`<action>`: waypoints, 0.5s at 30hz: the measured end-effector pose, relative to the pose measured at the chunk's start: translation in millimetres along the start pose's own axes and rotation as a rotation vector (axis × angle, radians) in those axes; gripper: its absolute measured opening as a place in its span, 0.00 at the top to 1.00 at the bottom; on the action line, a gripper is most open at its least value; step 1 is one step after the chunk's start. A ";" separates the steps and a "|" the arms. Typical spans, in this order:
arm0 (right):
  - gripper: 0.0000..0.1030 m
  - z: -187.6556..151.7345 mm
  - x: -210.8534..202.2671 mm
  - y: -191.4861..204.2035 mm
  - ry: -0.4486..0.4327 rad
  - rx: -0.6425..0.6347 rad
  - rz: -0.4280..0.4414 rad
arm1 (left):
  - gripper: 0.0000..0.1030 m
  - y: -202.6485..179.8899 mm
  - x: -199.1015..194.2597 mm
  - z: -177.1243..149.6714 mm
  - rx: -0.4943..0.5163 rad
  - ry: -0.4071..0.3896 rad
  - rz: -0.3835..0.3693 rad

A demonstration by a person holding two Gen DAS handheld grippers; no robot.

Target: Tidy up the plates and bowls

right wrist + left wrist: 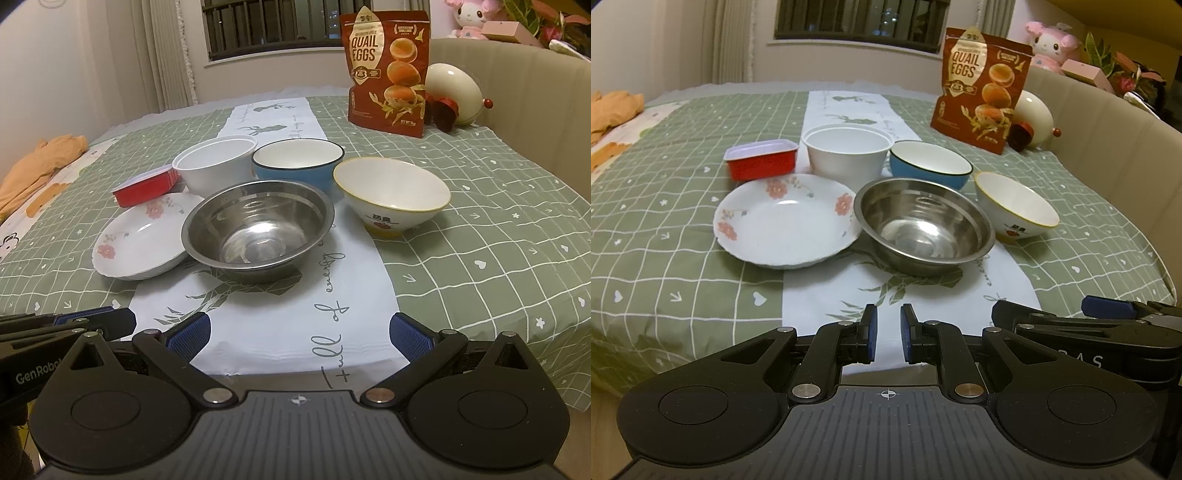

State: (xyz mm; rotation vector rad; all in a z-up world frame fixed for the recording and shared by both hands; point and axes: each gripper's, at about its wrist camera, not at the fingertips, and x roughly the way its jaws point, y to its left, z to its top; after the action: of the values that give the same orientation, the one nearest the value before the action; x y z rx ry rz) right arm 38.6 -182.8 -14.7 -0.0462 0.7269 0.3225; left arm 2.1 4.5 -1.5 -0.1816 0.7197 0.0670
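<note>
Hand-held gripper (299, 336) gapes wide before steel bowl (258, 229).

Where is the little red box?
The little red box sits at the left end of the back row in both wrist views, beside the white plastic bowl and just behind the flowered plate.

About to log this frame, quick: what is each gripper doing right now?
Left gripper: closed to a narrow gap, holding nothing.
Right gripper: open wide, holding nothing.
</note>
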 end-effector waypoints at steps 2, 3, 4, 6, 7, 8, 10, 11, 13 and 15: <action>0.00 -0.1 -0.2 -0.2 0.000 0.001 0.000 | 0.85 0.5 0.1 0.1 -0.001 0.001 -0.001; 0.00 -0.3 0.2 0.0 0.000 0.002 0.001 | 0.85 0.5 0.2 0.0 -0.001 0.002 -0.001; 0.00 -0.3 0.4 0.0 0.002 0.003 0.001 | 0.85 0.5 0.1 0.0 -0.001 0.001 -0.001; 0.00 -0.6 1.1 0.4 0.003 0.004 0.001 | 0.85 1.2 0.3 -0.1 -0.003 0.003 -0.001; 0.00 -0.8 1.2 0.2 0.004 0.005 0.002 | 0.85 1.5 0.5 -0.2 -0.004 0.004 -0.001; 0.00 -1.0 1.4 0.6 0.004 0.005 0.002 | 0.85 2.0 0.9 -0.3 -0.005 0.004 -0.001; 0.00 -1.1 1.3 0.4 0.002 0.004 0.003 | 0.85 2.7 1.7 -0.1 -0.006 0.006 -0.001; 0.00 -1.2 1.8 0.8 0.002 0.004 0.004 | 0.85 2.8 1.7 -0.1 -0.006 0.006 0.000; 0.00 -1.3 2.6 1.2 0.003 0.003 0.006 | 0.85 2.8 2.4 -0.1 -0.007 0.008 0.000; 0.00 -1.3 3.1 1.4 0.004 0.003 0.007 | 0.85 2.8 2.5 -0.2 -0.006 0.008 0.000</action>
State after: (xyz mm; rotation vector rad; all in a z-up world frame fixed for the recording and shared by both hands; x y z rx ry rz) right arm 39.6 -180.9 -17.6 -0.0419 0.7313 0.3279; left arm 3.5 7.3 -3.7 -0.1881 0.7272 0.0685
